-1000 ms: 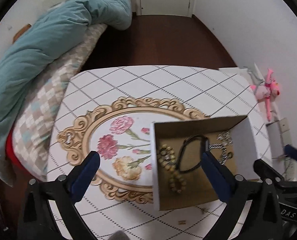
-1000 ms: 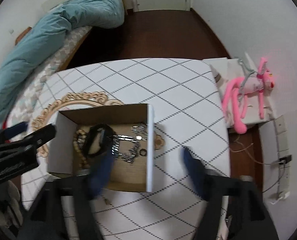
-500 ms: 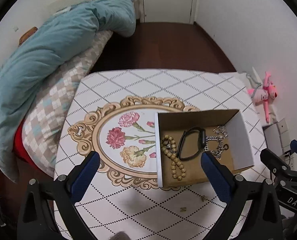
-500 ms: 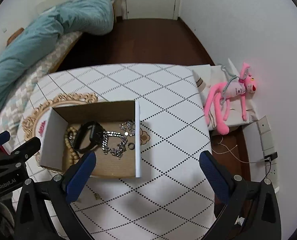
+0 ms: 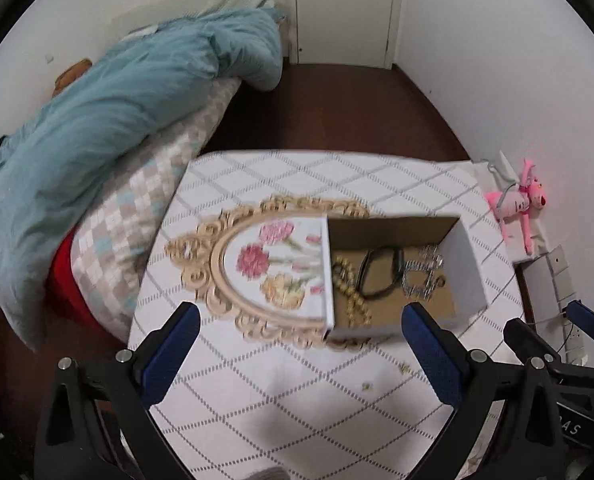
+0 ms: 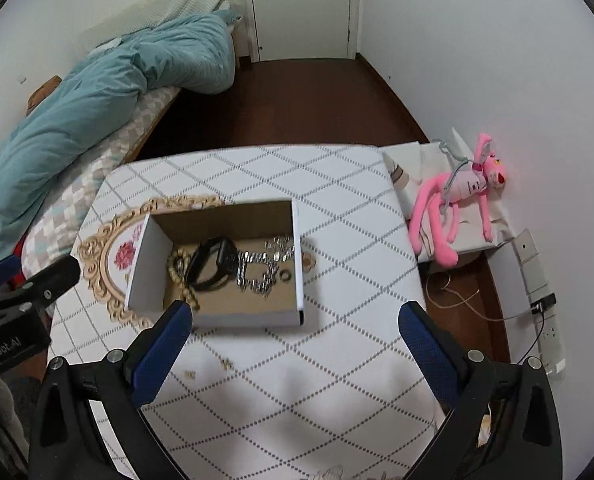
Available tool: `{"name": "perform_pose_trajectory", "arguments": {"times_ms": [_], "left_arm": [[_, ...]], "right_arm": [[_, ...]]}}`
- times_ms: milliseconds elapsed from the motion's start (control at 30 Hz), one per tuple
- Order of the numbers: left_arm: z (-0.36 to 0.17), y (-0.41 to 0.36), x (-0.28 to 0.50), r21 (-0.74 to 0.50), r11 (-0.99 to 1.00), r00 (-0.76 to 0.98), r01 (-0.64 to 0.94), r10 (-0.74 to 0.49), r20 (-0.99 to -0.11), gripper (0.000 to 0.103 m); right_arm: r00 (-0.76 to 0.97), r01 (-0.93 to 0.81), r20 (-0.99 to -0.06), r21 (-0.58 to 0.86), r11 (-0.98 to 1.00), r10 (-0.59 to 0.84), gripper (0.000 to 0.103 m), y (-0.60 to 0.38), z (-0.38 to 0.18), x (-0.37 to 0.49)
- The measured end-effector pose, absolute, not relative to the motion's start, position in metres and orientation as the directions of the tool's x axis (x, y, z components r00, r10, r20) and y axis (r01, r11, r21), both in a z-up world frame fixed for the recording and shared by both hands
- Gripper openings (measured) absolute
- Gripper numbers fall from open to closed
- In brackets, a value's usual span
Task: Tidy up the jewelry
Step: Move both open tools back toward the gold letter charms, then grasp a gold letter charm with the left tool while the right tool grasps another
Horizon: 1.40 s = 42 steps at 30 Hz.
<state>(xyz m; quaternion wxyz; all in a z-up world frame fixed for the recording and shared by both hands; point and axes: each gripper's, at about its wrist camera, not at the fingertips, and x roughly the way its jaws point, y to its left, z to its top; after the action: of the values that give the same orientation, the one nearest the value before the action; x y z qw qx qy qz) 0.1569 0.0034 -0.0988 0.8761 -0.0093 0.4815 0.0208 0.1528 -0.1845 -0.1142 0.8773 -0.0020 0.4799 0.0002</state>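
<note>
Both grippers hang above the table with their blue-padded fingers spread wide and nothing between them — the left gripper (image 5: 297,344) and the right gripper (image 6: 295,342) touch no object. An open cardboard box (image 6: 297,280) sits on the diamond-patterned tablecloth (image 6: 297,392), overlapping a floral mat with a gold scrolled border (image 5: 233,272). Inside lie a beaded bracelet (image 6: 181,270), a black wristband (image 6: 211,264), a silver chain (image 6: 259,268) and a small ring (image 6: 285,275) — two tiny gold pieces (image 6: 227,363) rest on the cloth just outside the box
</note>
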Motion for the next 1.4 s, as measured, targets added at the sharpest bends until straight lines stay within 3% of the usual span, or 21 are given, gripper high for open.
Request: {"name": "perform_pose_trajectory", "arguments": {"times_ms": [233,400,567,633,733,767,933,1233,1300,1400], "left_arm": [[-0.169,0.025,0.134,0.047,0.994,0.43,-0.1,0.086,-0.899,0.103],[-0.219,0.044,0.128,0.075,0.987,0.337,-0.142,0.119,-0.934,0.103],[-0.237,0.056,0.126,0.102,0.981,0.303,-0.162,0.148,-0.941,0.103],[-0.239,0.059,0.125,0.098,0.981,0.306,-0.167,0.146,-0.941,0.103],[-0.239,0.059,0.124,0.102,0.98,0.315,-0.169,0.152,-0.937,0.103],[-0.238,0.056,0.123,0.114,0.98,0.32,-0.165,0.162,-0.934,0.103],[-0.23,0.035,0.119,0.111,0.986,0.339,-0.128,0.148,-0.929,0.103],[-0.223,-0.035,0.123,-0.007,1.0,0.359,0.004,-0.008,-0.933,0.102],[-0.223,-0.046,0.124,-0.009,1.0,0.369,0.024,-0.017,-0.929,0.099],[-0.225,-0.057,0.124,0.018,0.999,0.381,0.045,-0.001,-0.924,0.08]], "right_arm": [[0.492,-0.058,-0.869,0.027,0.998,0.052,0.1,-0.168,-0.174,0.137],[0.431,-0.113,-0.896,0.067,0.991,0.11,0.08,-0.145,-0.215,0.142],[0.388,-0.139,-0.915,0.064,0.988,0.114,0.047,-0.125,-0.245,0.146],[0.402,-0.147,-0.909,0.054,0.988,0.109,0.043,-0.12,-0.251,0.145],[0.438,-0.137,-0.897,-0.01,0.991,0.051,0.016,-0.115,-0.253,0.143],[0.442,-0.136,-0.896,-0.013,0.991,0.049,0.013,-0.115,-0.254,0.144],[0.441,-0.121,-0.895,0.018,0.992,0.07,0.007,-0.126,-0.248,0.143],[0.444,0.015,-0.892,0.097,0.995,0.08,0.007,-0.191,-0.227,0.121],[0.445,0.037,-0.893,0.099,0.994,0.073,0.007,-0.201,-0.226,0.115],[0.441,0.07,-0.895,0.108,0.992,0.066,0.007,-0.211,-0.227,0.11]]}}
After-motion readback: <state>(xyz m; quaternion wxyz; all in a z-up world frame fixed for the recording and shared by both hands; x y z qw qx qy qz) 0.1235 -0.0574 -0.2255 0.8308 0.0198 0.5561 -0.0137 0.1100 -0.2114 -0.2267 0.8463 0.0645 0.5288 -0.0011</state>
